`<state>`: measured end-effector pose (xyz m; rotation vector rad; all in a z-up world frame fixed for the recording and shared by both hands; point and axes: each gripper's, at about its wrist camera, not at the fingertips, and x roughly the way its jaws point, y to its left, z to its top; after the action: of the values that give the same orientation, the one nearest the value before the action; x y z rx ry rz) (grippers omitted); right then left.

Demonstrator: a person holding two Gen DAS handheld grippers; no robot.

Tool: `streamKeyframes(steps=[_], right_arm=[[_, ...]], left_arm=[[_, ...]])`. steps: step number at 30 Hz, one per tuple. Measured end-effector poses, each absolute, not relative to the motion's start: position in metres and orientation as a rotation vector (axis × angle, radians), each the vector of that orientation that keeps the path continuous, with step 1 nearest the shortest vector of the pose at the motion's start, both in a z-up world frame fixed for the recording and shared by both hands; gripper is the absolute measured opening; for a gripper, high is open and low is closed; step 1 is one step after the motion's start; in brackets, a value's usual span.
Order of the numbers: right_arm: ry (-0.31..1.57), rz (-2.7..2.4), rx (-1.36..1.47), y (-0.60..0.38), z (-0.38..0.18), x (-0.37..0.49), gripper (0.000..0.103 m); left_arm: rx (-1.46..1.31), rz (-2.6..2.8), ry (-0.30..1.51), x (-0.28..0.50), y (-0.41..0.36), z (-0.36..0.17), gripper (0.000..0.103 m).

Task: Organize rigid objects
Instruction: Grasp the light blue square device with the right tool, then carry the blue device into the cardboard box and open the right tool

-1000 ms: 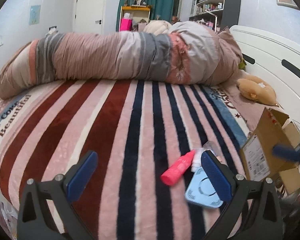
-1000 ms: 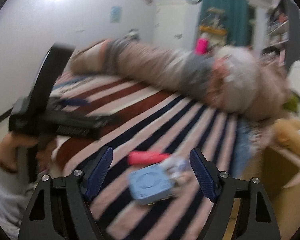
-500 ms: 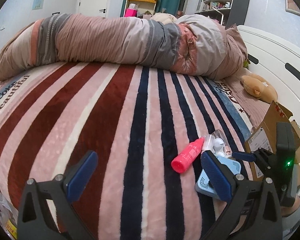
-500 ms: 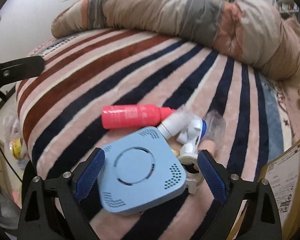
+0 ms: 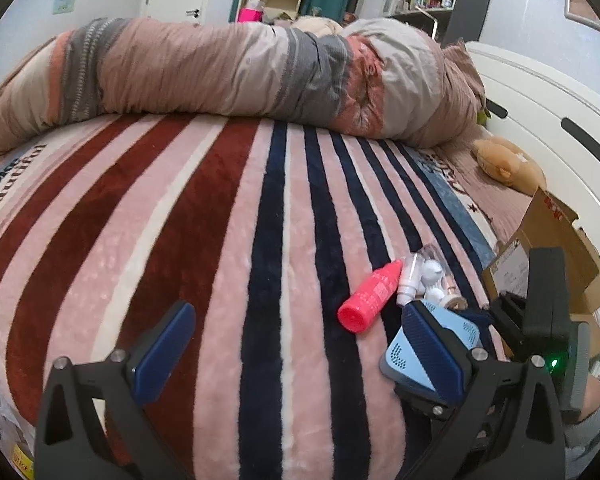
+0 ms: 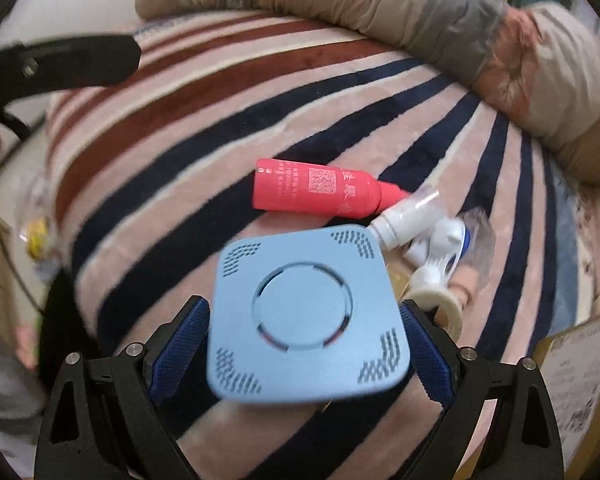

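The striped blanket [image 5: 220,220] carries the word "Beautiful" along its far left edge, with a partly cut word above it that starts "Co". The red bottle [image 6: 316,190] bears a QR code and small white print, too blurred to read. The cardboard box [image 5: 556,240] label is unreadable

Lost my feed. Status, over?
Right tool closing around blue device. Left tool open, empty. Pink bottle, small white items crowd its far side.
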<state>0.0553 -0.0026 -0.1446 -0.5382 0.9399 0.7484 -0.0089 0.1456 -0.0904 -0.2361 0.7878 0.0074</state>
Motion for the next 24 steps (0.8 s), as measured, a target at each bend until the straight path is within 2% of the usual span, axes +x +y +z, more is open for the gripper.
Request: streamKeyframes(steps=[1, 5, 8, 17, 19, 21, 22, 23, 24], right_arm=[[0.927, 0.75, -0.564, 0.002, -0.147, 0.053, 0.081], [0.897, 0.741, -0.572, 0.002, -0.147, 0.05, 0.081], [0.823, 0.757, -0.497, -0.007, -0.124, 0.042, 0.081], [0.496, 0.796, -0.31, -0.053, -0.025, 0.001, 0.08], [0.427, 0.771, -0.248, -0.075, -0.006, -0.006, 0.08], [0.384, 0.737, -0.222, -0.097, 0.005, -0.004, 0.081], [0.368, 0.709, -0.216, -0.109, 0.009, -0.003, 0.08], [0.36, 0.681, -0.206, -0.12, 0.011, -0.003, 0.08], [0.354, 0.651, -0.187, -0.133, 0.014, 0.0, 0.08]], left_arm=[[-0.235, 0.001, 0.795, -0.008, 0.147, -0.093, 0.102], [-0.258, -0.05, 0.81, -0.008, 0.151, -0.098, 0.102], [-0.288, -0.137, 0.802, -0.009, 0.147, -0.092, 0.102], [-0.276, -0.547, 0.704, 0.009, 0.073, -0.011, 0.1], [-0.272, -0.637, 0.7, 0.018, 0.049, 0.005, 0.091], [-0.264, -0.708, 0.705, 0.027, 0.026, 0.018, 0.075], [-0.244, -0.745, 0.713, 0.036, 0.007, 0.026, 0.071], [-0.227, -0.765, 0.721, 0.04, -0.006, 0.029, 0.061], [-0.208, -0.798, 0.736, 0.048, -0.025, 0.034, 0.057]])
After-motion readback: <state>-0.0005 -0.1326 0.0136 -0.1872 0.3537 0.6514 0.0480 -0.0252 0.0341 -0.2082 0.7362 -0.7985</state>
